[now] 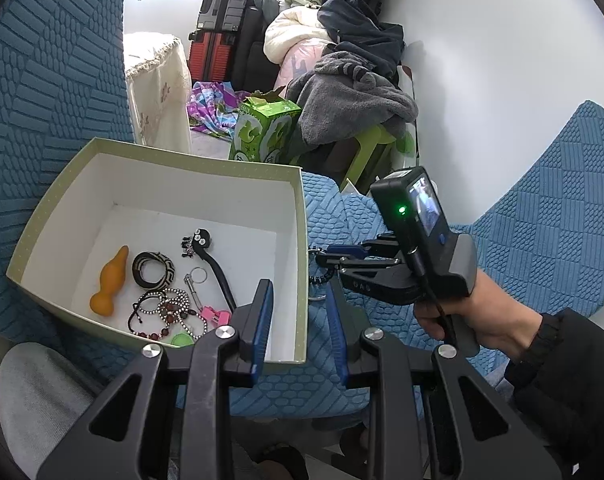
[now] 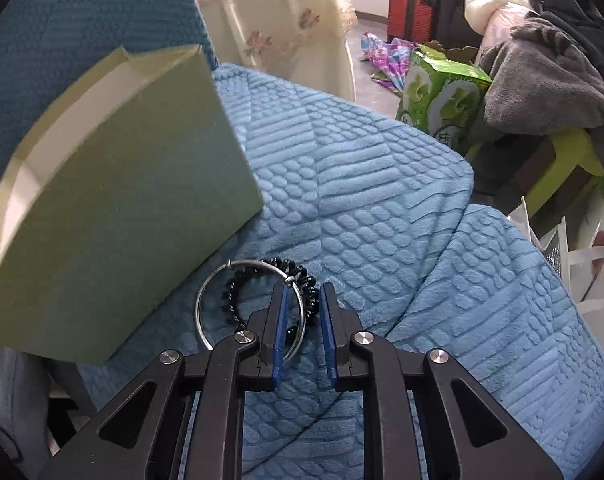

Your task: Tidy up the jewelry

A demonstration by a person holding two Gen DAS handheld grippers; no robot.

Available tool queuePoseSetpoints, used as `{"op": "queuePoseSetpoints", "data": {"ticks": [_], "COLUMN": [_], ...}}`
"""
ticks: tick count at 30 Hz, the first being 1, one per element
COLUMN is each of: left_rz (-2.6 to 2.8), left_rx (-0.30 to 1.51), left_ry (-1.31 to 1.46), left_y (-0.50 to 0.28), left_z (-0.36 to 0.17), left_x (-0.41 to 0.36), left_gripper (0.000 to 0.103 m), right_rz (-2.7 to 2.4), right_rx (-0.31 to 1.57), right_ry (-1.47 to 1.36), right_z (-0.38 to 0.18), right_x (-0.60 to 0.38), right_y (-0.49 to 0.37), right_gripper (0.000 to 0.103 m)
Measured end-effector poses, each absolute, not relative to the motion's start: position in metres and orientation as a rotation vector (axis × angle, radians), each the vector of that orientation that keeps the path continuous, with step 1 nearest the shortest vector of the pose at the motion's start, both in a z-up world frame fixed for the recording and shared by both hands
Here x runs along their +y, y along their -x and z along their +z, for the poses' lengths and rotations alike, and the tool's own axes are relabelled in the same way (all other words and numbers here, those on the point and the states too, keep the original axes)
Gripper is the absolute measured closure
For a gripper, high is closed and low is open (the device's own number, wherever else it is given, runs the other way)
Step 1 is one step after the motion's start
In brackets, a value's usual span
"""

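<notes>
Blue-padded fingers of the right gripper (image 2: pixel 304 296) stand spread over a thin silver bangle (image 2: pixel 249 304) and a black coiled hair tie (image 2: pixel 302 276), both lying on the quilted blue sofa cover (image 2: pixel 382 200). At ten o'clock stands the pale green cardboard box (image 2: pixel 113 208). The left gripper (image 1: pixel 299 296), also spread, hovers at the box's near corner, with beaded bracelets (image 1: pixel 169 312) and an orange gourd-shaped charm (image 1: pixel 109 280) at its nine o'clock inside.

Thin polished metal ring (image 2: pixel 249 304), glossy black plastic coil hair tie (image 2: pixel 302 280), matt green cardboard box (image 2: pixel 113 216) with smooth white inside, plush embossed blue sofa cover (image 2: pixel 382 216), glossy beaded bracelets (image 1: pixel 169 312)
</notes>
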State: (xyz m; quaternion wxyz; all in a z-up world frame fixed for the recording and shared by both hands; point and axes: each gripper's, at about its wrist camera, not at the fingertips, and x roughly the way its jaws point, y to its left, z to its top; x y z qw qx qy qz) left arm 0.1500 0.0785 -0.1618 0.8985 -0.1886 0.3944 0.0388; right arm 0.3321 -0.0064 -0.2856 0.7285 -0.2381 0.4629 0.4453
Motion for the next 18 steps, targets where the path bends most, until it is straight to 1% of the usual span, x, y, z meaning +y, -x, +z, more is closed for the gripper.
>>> {"op": "queuePoseSetpoints", "data": {"ticks": [6,7,8,10,18], "left_rz": [0.084,0.083,0.084,0.084,0.081], "left_rx": [0.820,0.820,0.818,0.814,0.794], "left_ry": [0.391,0.389,0.385,0.381,0.378], "left_y": [-0.151,-0.151,-0.151,-0.150,-0.146], "left_z": [-0.163,-0.162,-0.162,-0.160,-0.152], "left_x": [0.080,0.079,0.079,0.078,0.077], "left_gripper": [0.075,0.075,0.075,0.075,0.075], "right_rz": [0.970,0.965,0.958,0.952,0.882], "right_rx": [0.985,0.969,0.959,0.965,0.983], "right_ry": [0.554,0.579,0.597,0.597,0.586], "right_z": [-0.285,-0.285,-0.285,-0.285,-0.282], "right_x": [-0.004,-0.003,-0.003,-0.003,-0.026], "right_y": [-0.326,-0.323,-0.321,-0.318,-0.308], "right_gripper": [0.087,0.088,0.094,0.096,0.097]}}
